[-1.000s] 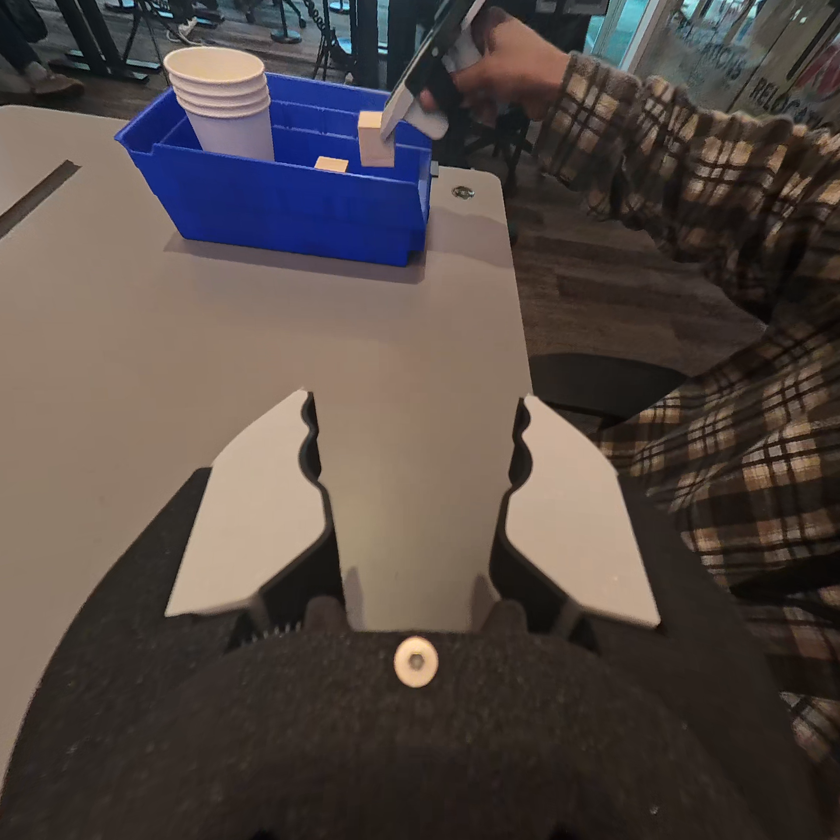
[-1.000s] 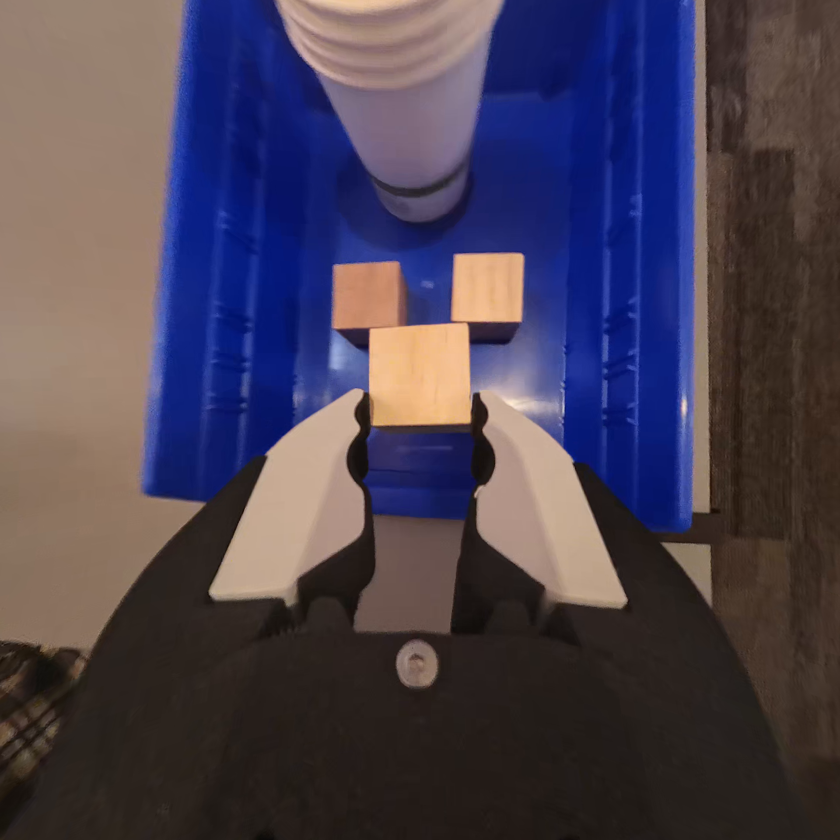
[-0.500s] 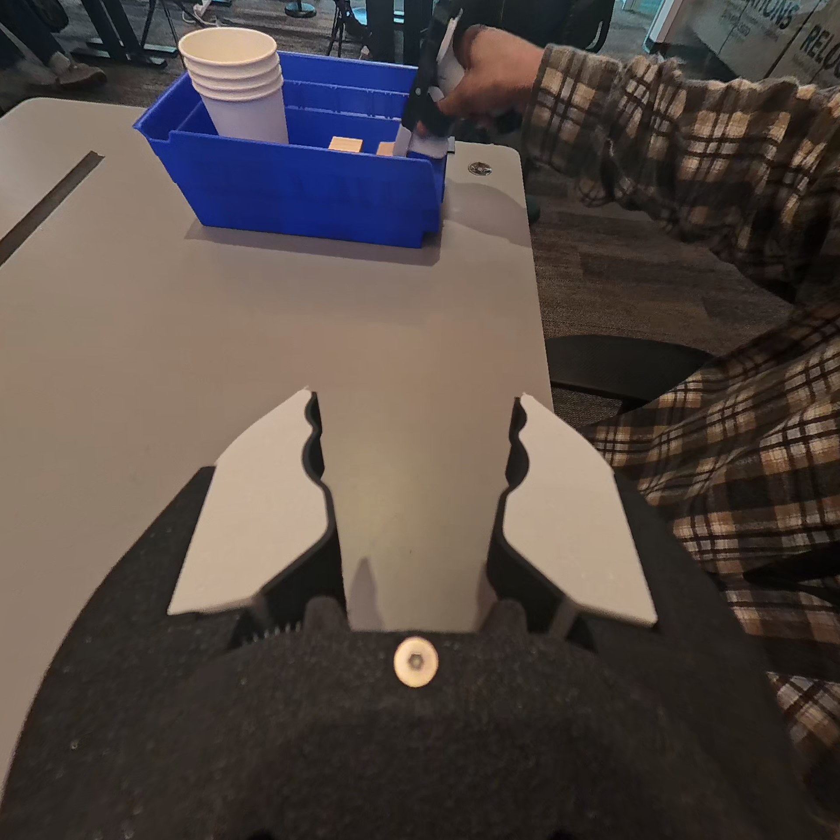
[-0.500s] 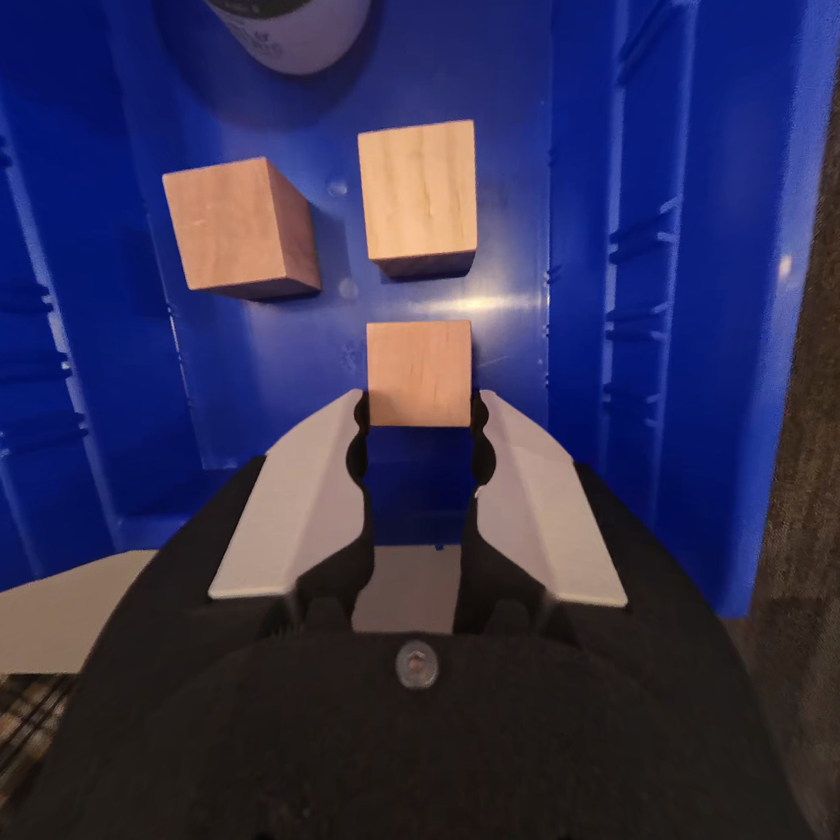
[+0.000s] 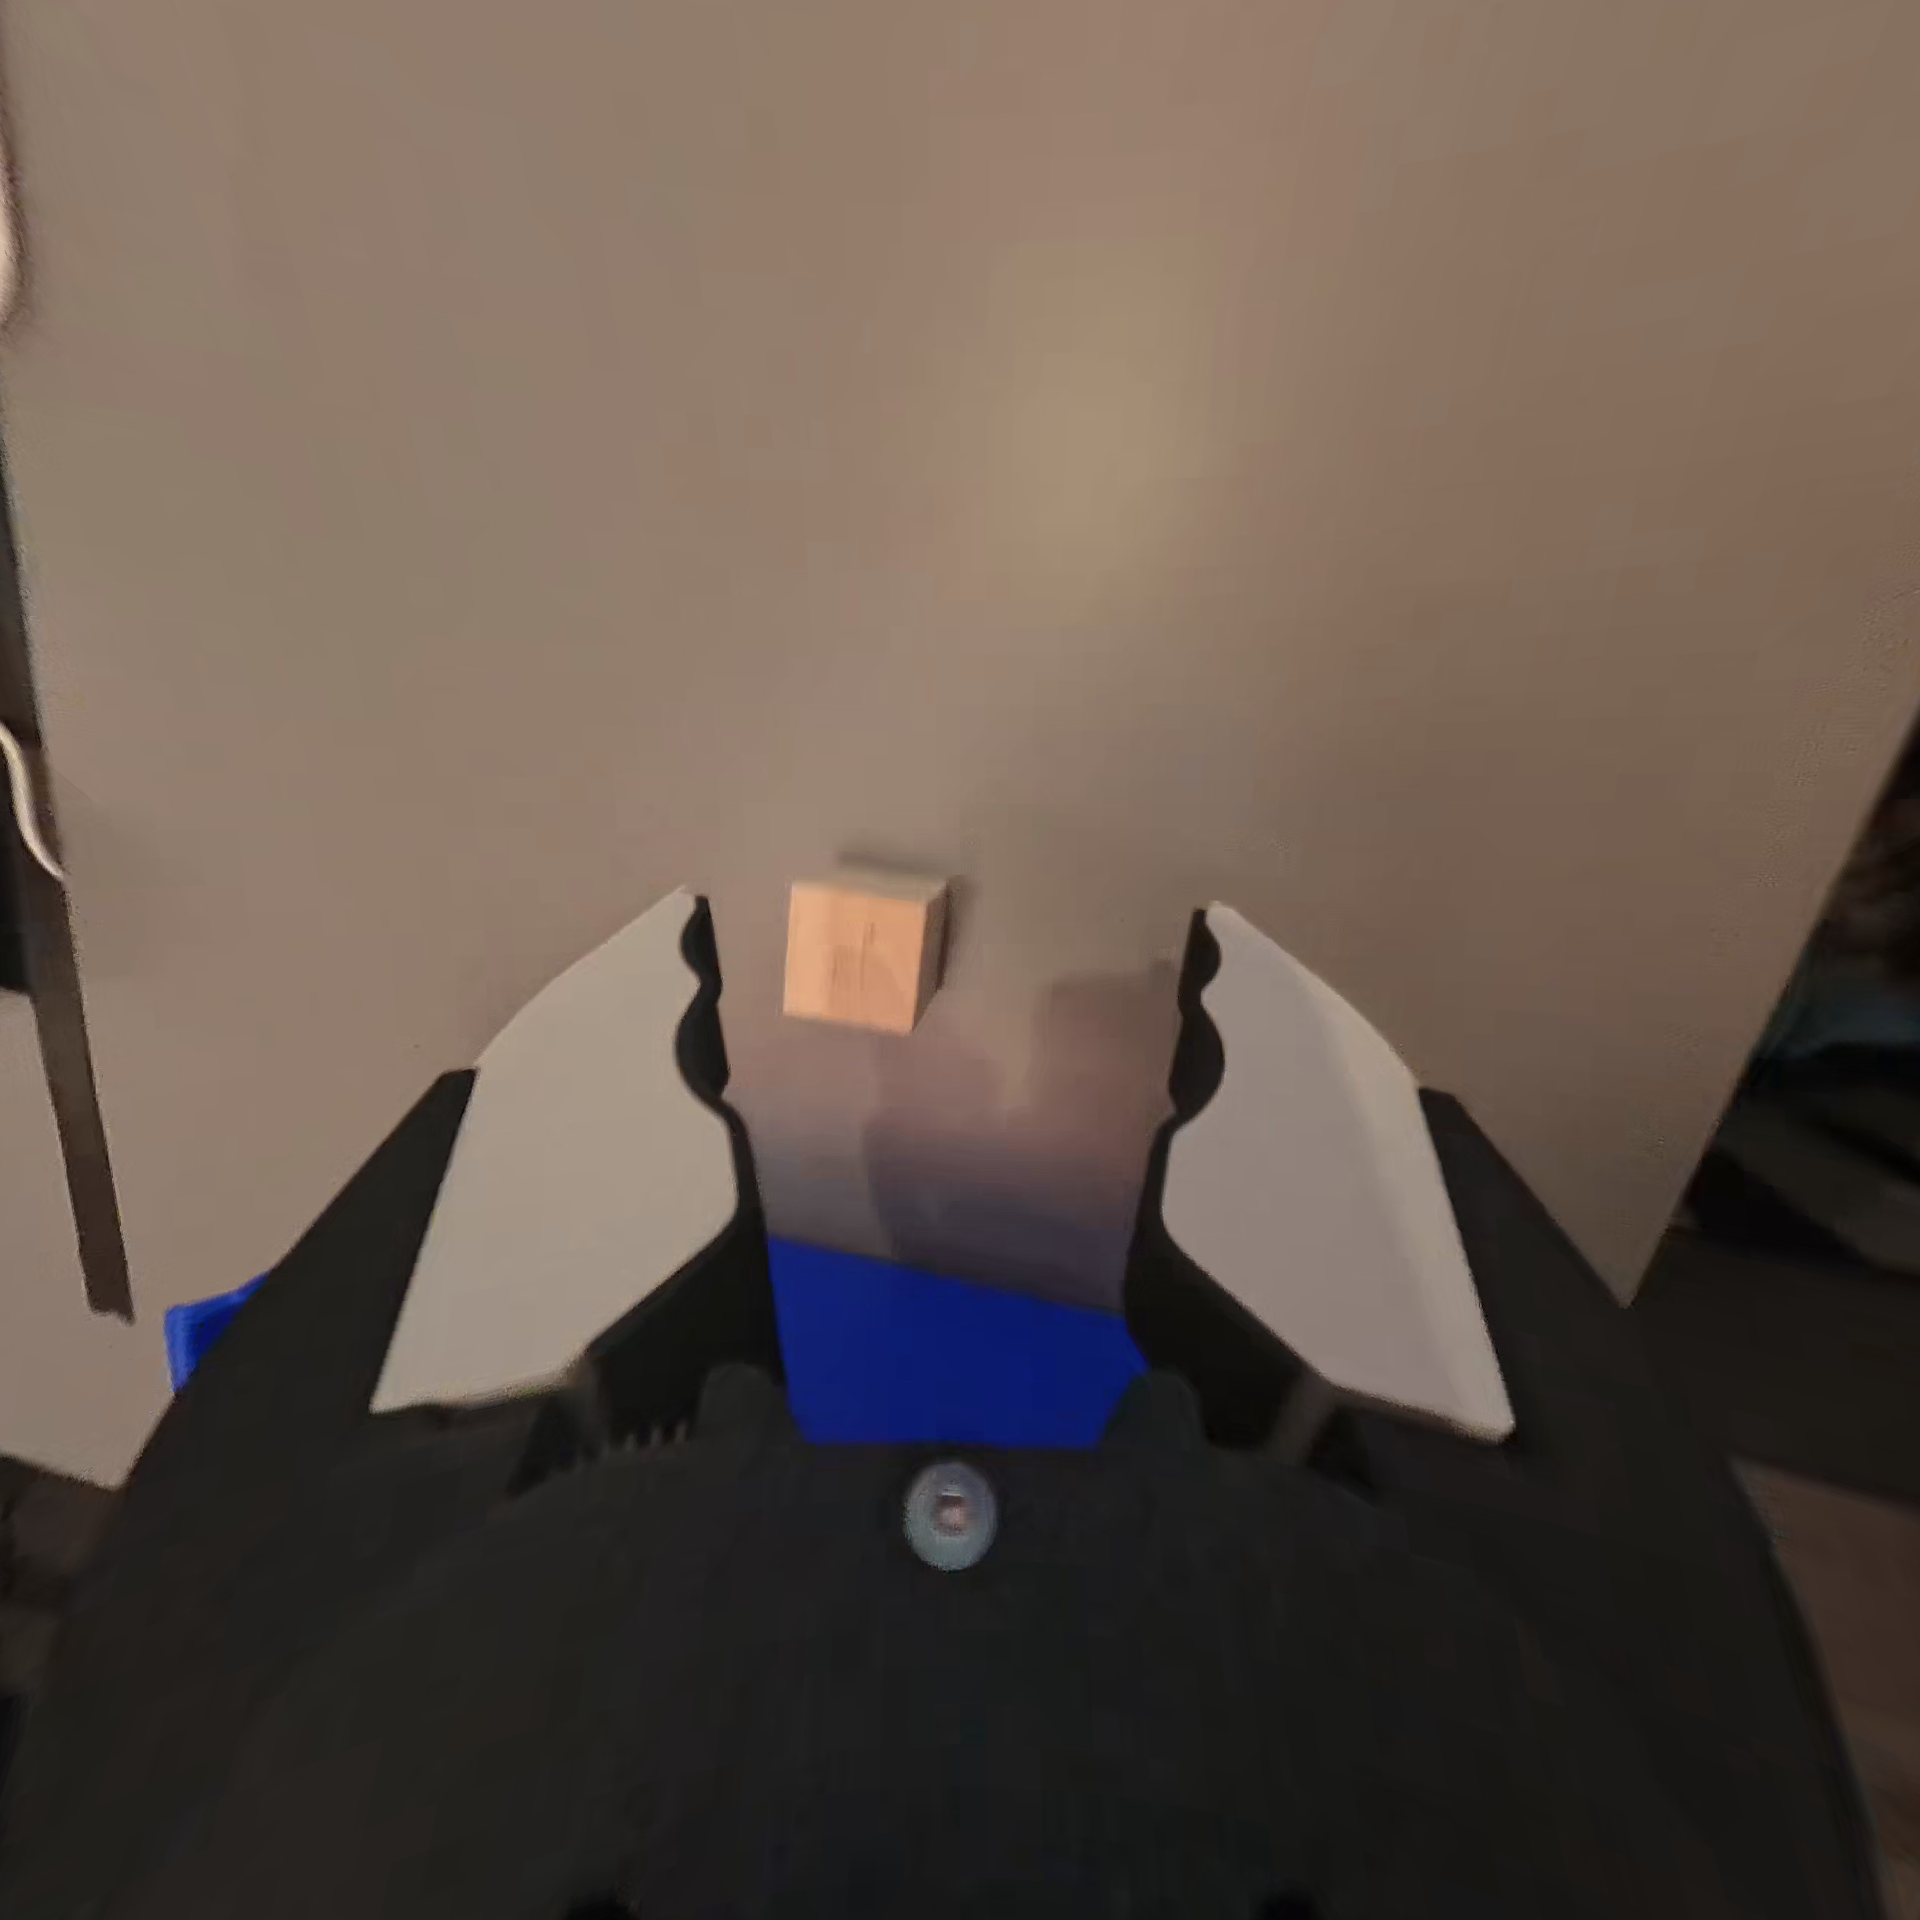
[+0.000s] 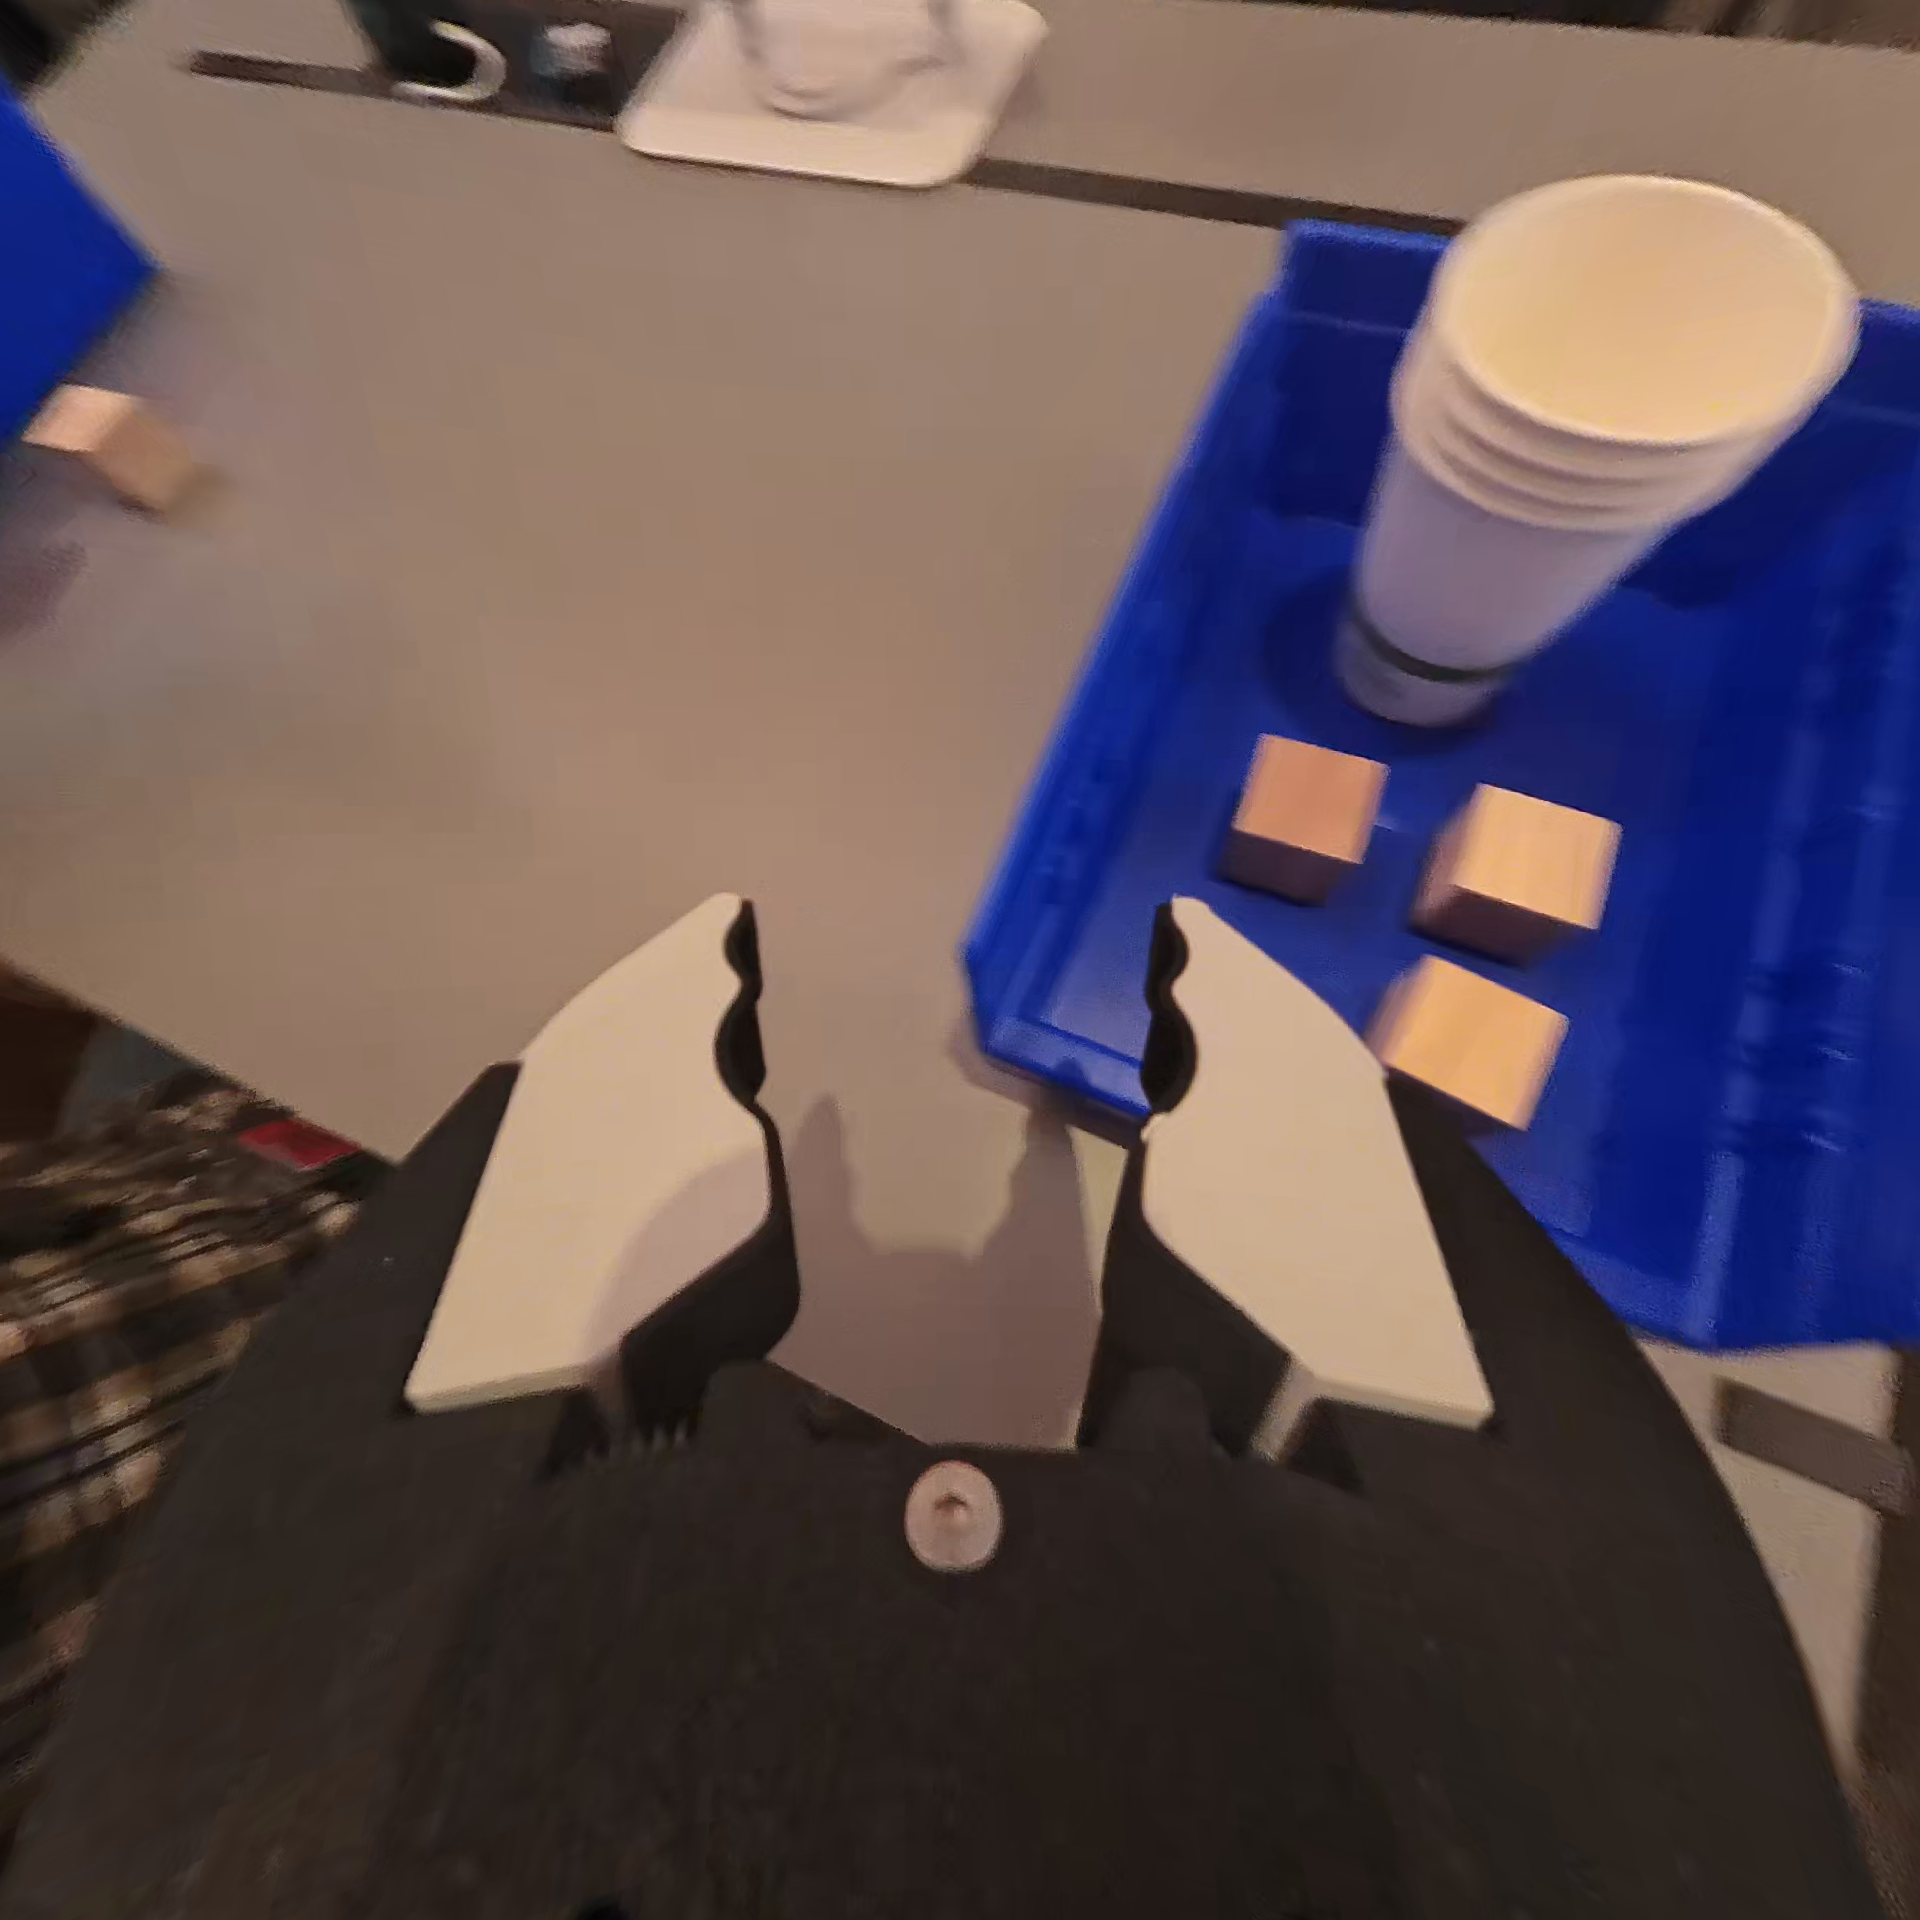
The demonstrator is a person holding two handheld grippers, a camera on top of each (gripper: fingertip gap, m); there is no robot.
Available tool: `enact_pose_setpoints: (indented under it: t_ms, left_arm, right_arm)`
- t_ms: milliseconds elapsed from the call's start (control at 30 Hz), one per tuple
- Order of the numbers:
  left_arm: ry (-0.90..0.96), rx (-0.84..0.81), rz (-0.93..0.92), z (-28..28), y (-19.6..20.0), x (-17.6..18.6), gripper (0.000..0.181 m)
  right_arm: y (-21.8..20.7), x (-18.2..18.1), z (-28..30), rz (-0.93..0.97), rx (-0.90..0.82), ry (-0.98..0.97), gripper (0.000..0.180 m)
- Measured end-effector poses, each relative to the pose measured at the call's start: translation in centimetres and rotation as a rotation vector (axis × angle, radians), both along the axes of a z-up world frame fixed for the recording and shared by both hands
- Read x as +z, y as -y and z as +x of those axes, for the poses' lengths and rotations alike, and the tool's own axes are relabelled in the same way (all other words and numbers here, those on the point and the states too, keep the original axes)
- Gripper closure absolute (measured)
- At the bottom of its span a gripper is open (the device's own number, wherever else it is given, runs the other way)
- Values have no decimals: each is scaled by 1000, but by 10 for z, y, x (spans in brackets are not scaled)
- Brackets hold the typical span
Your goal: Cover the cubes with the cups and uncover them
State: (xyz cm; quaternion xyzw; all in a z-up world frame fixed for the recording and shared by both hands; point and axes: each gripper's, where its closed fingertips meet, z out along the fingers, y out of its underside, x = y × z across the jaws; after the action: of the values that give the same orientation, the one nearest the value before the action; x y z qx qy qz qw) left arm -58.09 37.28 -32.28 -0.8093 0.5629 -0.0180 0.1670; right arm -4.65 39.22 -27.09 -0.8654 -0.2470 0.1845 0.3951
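At two o'clock from my spread, empty right gripper [image 6: 956,1023], upright stacked cups [image 6: 1590,447] and three cubes [image 6: 1304,821] occupy the blue bin [image 6: 1756,935]; my left gripper [image 5: 951,1023], likewise released, frames a lone cube [image 5: 862,951] on the table [image 5: 935,468]. No legible writing.

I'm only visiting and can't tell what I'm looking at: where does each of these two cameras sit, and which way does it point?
Left wrist view: sits on the left gripper, looking down at the grey table and a lone pale wooden cube; its open white fingers show.
Right wrist view: sits on the right gripper, facing the blue plastic bin holding three wooden cubes and stacked white paper cups; open fingers and a plaid sleeve show.
Shared: the table and, apparently, the bin.
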Motion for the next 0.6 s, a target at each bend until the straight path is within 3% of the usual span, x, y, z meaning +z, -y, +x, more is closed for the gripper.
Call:
enact_pose_setpoints:
  t_ms: [133, 333, 433, 600]
  left_arm:
    - [-185, -19, -86, -37, -10, -39, 99]
    - [-295, -41, -224, -53, -15, -82, 110]
    - [-297, -26, -268, -53, -14, -94, 136]
    - [-133, 57, -242, -30, -21, -83, 137]
  right_arm:
    - [29, -7, -42, 2, 132, -63, 109]
    - [53, -21, -71, -30, 235, -81, 110]
    - [60, -21, -84, -23, 280, -128, 112]
    - [65, -18, -126, 65, 439, -263, 119]
